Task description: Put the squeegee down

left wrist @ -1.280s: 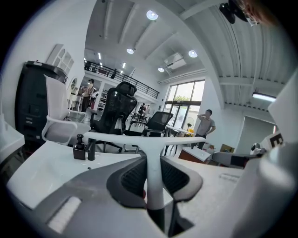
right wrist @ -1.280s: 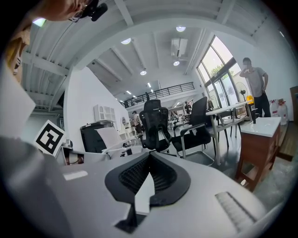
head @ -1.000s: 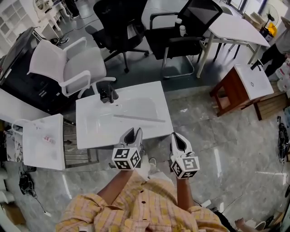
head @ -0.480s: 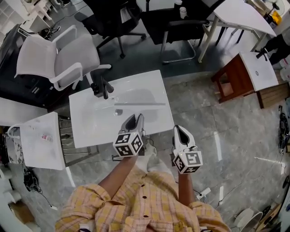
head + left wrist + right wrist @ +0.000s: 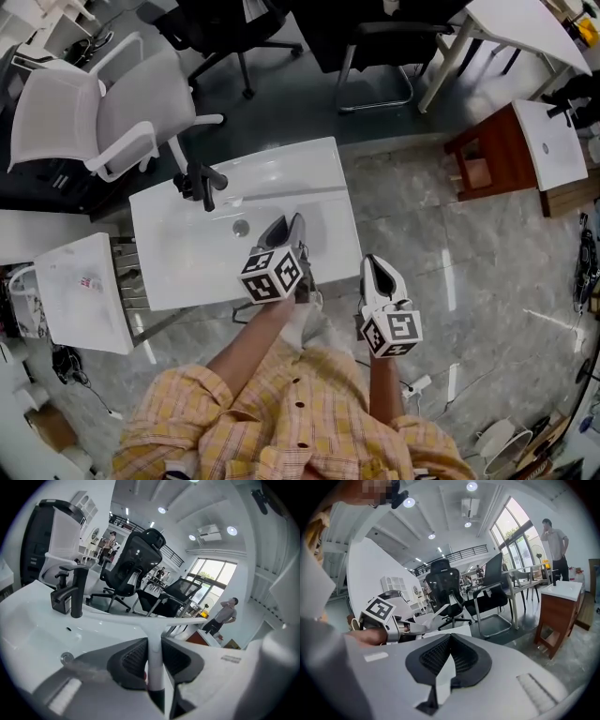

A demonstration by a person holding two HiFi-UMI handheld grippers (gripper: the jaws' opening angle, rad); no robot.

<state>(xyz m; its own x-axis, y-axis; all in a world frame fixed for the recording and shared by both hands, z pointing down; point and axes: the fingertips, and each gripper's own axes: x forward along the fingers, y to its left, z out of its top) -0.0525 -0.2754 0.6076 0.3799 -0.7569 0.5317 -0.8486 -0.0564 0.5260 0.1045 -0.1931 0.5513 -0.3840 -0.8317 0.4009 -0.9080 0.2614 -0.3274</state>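
The squeegee (image 5: pixel 154 620) is white and T-shaped, with a long thin blade and a handle that ends in black. My left gripper (image 5: pixel 154 641) is shut on its handle, with the blade level out in front of the jaws. In the head view the left gripper (image 5: pixel 284 225) hangs over the white sink top (image 5: pixel 178 277), and the squeegee blade (image 5: pixel 291 194) lies across above the basin near the black faucet (image 5: pixel 199 180). My right gripper (image 5: pixel 375 265) is off the sink's right front corner, over the floor. Its pads (image 5: pixel 450 641) meet with nothing between them.
The faucet (image 5: pixel 70 595) and drain (image 5: pixel 67 657) are left of the blade. A white office chair (image 5: pixel 103 103) stands behind the sink, a white cabinet (image 5: pixel 84 291) to its left, and a brown stool with a white top (image 5: pixel 525 150) to the right. A person (image 5: pixel 555 541) stands far off.
My left gripper has carried the squeegee forward and down, from the sink's front edge to over the basin. The right gripper has moved slightly forward and down beside the sink.
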